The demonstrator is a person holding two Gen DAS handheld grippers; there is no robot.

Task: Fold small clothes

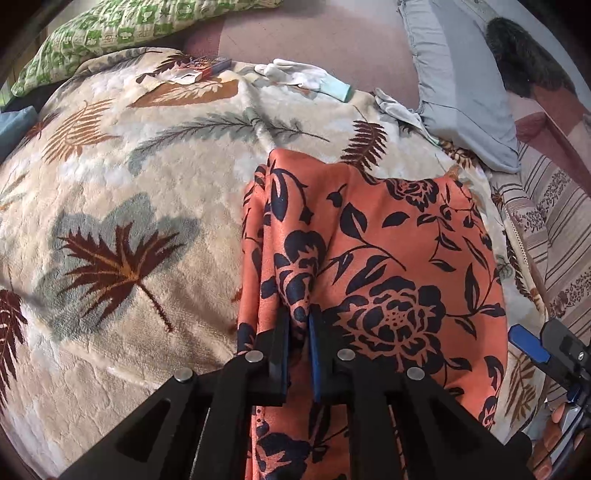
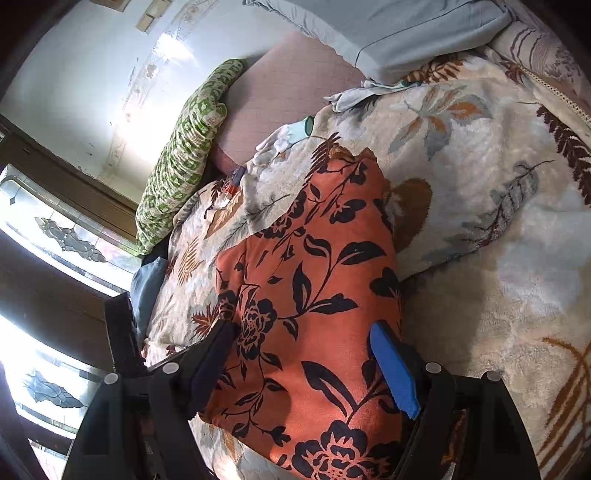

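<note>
An orange cloth with a dark blue flower print (image 1: pixel 388 258) lies on a cream leaf-pattern blanket (image 1: pixel 129 184). My left gripper (image 1: pixel 299 325) is shut on a bunched fold of the orange cloth near its left edge and lifts it slightly. In the right wrist view the same cloth (image 2: pixel 314 277) lies between the wide-apart fingers of my right gripper (image 2: pixel 306 354), which is open above it. The right gripper also shows in the left wrist view (image 1: pixel 532 343) at the right edge, beside the cloth.
A green patterned pillow (image 1: pixel 110 33) lies at the back left. White gloves (image 1: pixel 299 74) and a small box (image 1: pixel 203 68) lie at the blanket's far edge. A grey pillow (image 1: pixel 461 92) and a striped sheet (image 1: pixel 554 221) are at the right. A window (image 2: pixel 55 229) is left.
</note>
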